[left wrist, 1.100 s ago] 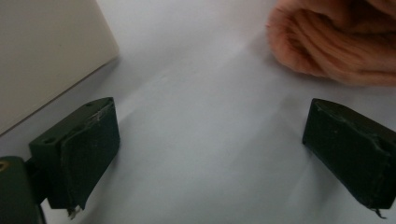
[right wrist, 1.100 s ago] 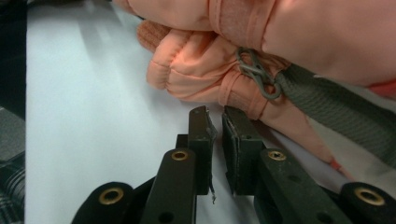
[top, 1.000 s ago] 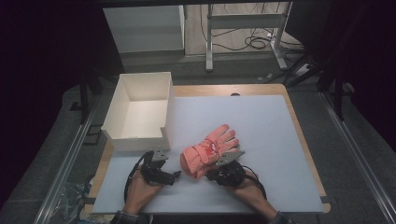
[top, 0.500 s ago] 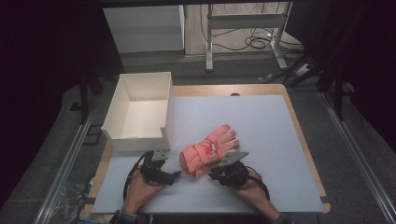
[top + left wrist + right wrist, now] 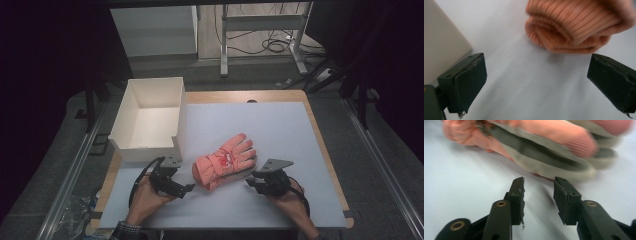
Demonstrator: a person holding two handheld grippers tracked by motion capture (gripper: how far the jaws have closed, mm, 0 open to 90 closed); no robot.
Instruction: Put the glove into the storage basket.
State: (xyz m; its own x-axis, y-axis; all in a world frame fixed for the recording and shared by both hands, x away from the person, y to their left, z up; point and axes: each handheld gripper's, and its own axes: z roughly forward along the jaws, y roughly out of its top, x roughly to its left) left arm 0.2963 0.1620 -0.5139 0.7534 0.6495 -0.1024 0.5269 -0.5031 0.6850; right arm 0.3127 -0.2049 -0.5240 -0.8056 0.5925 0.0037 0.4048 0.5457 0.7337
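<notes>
A pair of salmon-pink gloves point(image 5: 225, 160) lies stacked on the white mat point(image 5: 280, 130), cuffs toward me and fingers pointing to the far right. My left gripper point(image 5: 181, 181) hovers just left of the cuffs. Its jaws stand wide open point(image 5: 536, 80), with bare mat between them and the ribbed cuff point(image 5: 574, 27) just ahead. My right gripper point(image 5: 251, 180) is just right of the gloves, clear of them. Its jaws point(image 5: 539, 192) have just been opening and stand partly apart with nothing between them; the gloves' grey-and-white palm side point(image 5: 549, 145) lies just beyond the tips.
An open, empty white box point(image 5: 150, 115) stands at the mat's left back, its near corner point(image 5: 441, 37) close to my left gripper. The mat's wooden border point(image 5: 325, 150) runs along the right; beyond the table are a dark floor, stands and cables.
The right gripper has drawn away to the right from the gloves' near side and its jaws have parted. The left gripper has risen a little. The gloves stay put.
</notes>
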